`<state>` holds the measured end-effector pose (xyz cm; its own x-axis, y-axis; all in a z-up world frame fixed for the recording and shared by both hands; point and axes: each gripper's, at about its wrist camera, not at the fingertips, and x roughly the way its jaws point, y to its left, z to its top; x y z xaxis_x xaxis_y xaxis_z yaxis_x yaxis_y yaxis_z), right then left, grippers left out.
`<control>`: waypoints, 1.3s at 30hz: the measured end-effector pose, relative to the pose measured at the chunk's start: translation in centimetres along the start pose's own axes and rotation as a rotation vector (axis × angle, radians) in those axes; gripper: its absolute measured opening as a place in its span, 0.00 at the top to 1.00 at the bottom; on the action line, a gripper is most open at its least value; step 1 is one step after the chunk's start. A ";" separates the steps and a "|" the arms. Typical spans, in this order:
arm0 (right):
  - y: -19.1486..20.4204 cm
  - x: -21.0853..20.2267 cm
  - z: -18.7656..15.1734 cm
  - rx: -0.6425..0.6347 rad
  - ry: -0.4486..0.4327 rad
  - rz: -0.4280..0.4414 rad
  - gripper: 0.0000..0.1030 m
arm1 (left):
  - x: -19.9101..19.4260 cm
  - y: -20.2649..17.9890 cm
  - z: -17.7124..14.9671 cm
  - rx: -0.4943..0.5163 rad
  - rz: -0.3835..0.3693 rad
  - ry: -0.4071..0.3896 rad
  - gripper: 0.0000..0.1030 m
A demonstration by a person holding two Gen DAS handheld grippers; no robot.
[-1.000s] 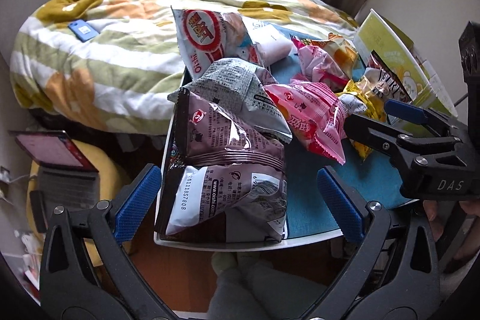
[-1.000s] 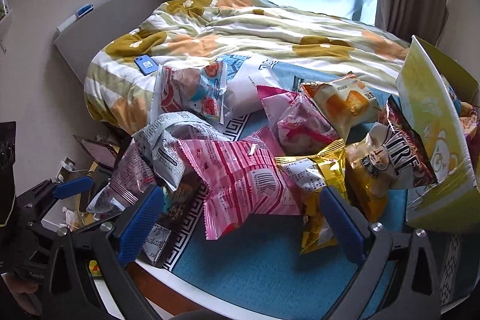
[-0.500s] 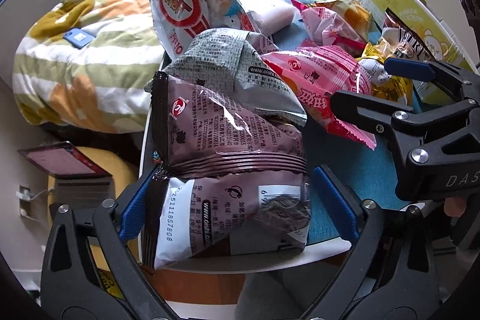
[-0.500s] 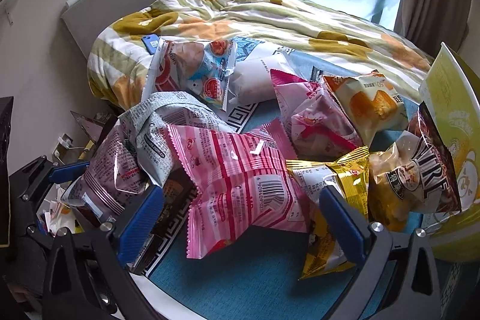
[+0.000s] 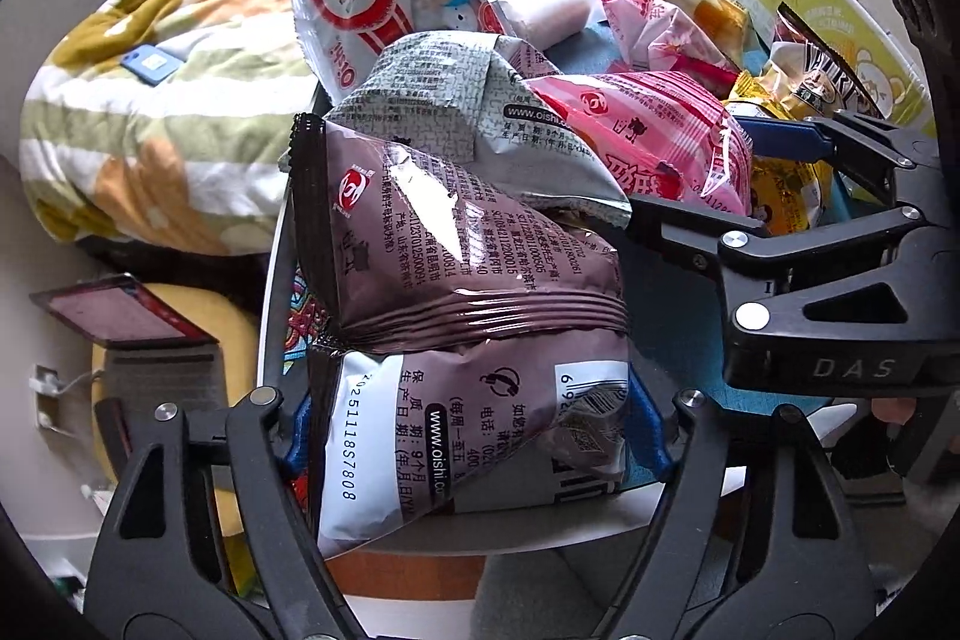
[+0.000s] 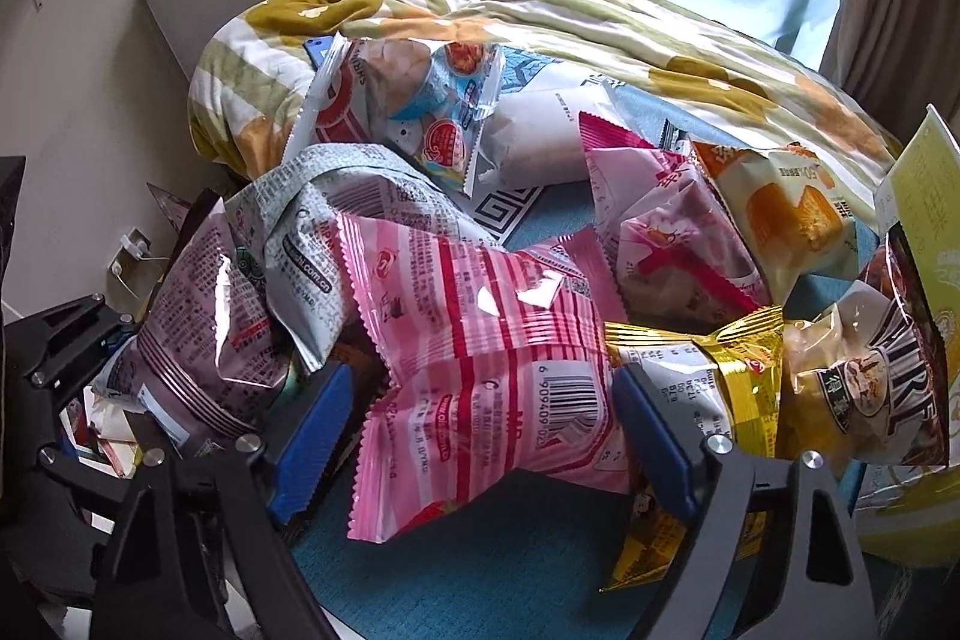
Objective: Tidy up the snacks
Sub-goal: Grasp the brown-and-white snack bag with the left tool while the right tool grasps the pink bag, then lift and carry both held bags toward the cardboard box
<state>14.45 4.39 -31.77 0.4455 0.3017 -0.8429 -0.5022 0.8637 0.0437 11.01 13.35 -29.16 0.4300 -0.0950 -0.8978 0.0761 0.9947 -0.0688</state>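
Crinkly foil: we judge the brown bag [image 5: 468, 316] light, slippery; L gripper [image 5: 474, 436] closing on its lower end, R gripper [image 6: 480, 430] closing round pink bag [image 6: 480, 358] beside it.

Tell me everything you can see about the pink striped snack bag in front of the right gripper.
The pink striped snack bag is a puffy, glossy plastic pouch with pink and red stripes, a barcode and crimped ends. It lies back side up on the blue mat, sealed, between the closing jaws of the right gripper. Its top edge tucks under the grey bag, and the yellow bag touches its right side.
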 end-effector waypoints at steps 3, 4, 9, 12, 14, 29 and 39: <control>0.1 0.4 0.0 -0.013 0.002 -0.007 0.18 | -0.2 0.0 -0.2 0.003 0.014 0.002 0.27; 0.0 0.5 0.0 -0.013 0.003 -0.008 0.18 | -0.3 0.0 -0.3 0.004 0.018 0.005 0.27; -0.2 1.4 -0.1 -0.011 0.019 -0.015 0.18 | -0.7 0.2 -0.5 -0.013 0.022 0.001 0.28; -0.3 1.6 -0.1 -0.001 0.022 -0.015 0.18 | -0.9 0.1 -0.6 -0.020 0.023 -0.005 0.28; -0.4 1.6 -0.2 0.008 0.022 -0.024 0.27 | -1.2 0.0 -0.7 -0.021 0.026 -0.011 0.28; -0.3 -1.3 -0.3 0.069 -0.014 0.065 0.41 | -4.5 -0.7 -0.5 -0.012 0.035 -0.072 0.28; -0.3 -6.1 -0.2 0.132 -0.084 0.076 0.41 | -8.6 -1.8 -0.4 0.017 0.029 -0.140 0.28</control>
<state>11.71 2.18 -26.73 0.4728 0.3960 -0.7872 -0.4375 0.8809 0.1805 6.85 12.43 -21.49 0.5538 -0.0724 -0.8295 0.0772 0.9964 -0.0354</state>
